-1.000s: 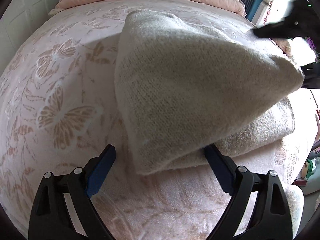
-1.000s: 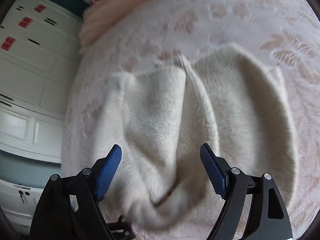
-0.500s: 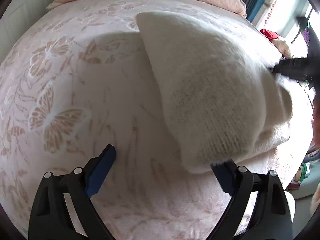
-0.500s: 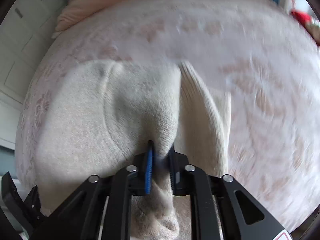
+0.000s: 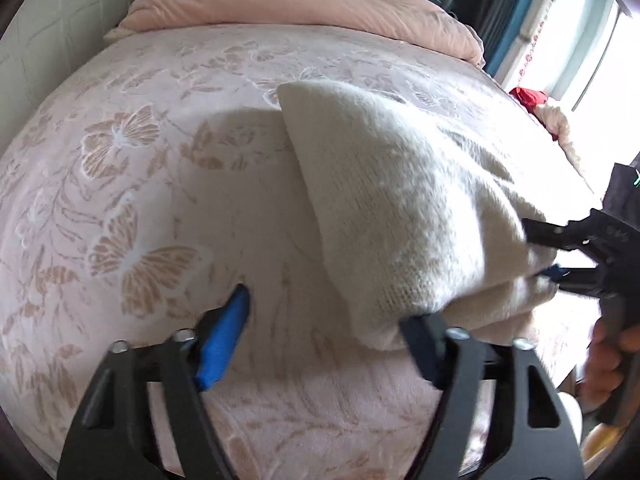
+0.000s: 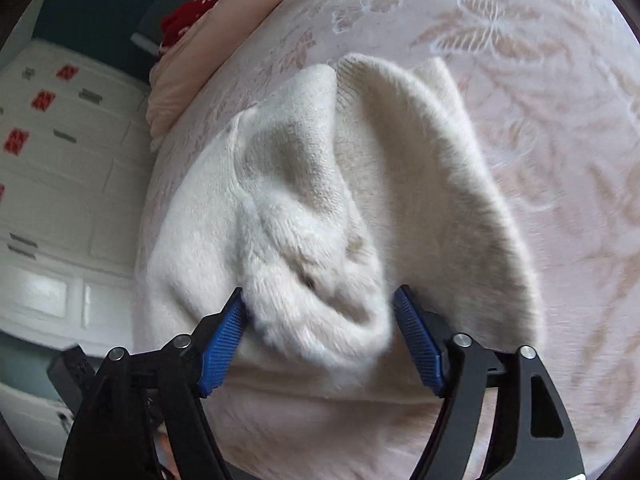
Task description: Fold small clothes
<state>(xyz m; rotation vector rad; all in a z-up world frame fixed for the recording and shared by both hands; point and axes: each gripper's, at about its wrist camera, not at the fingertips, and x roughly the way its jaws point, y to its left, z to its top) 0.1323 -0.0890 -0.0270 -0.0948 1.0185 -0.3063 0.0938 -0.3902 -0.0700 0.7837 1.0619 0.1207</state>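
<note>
Item — fluffy cream knitted sweater (image 6: 320, 208), bundled in layers on pink butterfly-patterned bedspread (image 5: 140, 200). Both grippers — left gripper (image 5: 324, 320), right gripper (image 6: 320, 332) — spread wide, holding nothing. Fold apparently near-complete; tidying left.

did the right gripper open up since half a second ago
Yes. The right gripper was clamped shut on the sweater; now its jaws stand wide apart around the bunched fold, which lies on the blanket.

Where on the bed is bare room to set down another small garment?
Free: the blanket left of the sweater, up to the folded quilt. Crowded: the right edge, where the right gripper meets the sweater.
</note>
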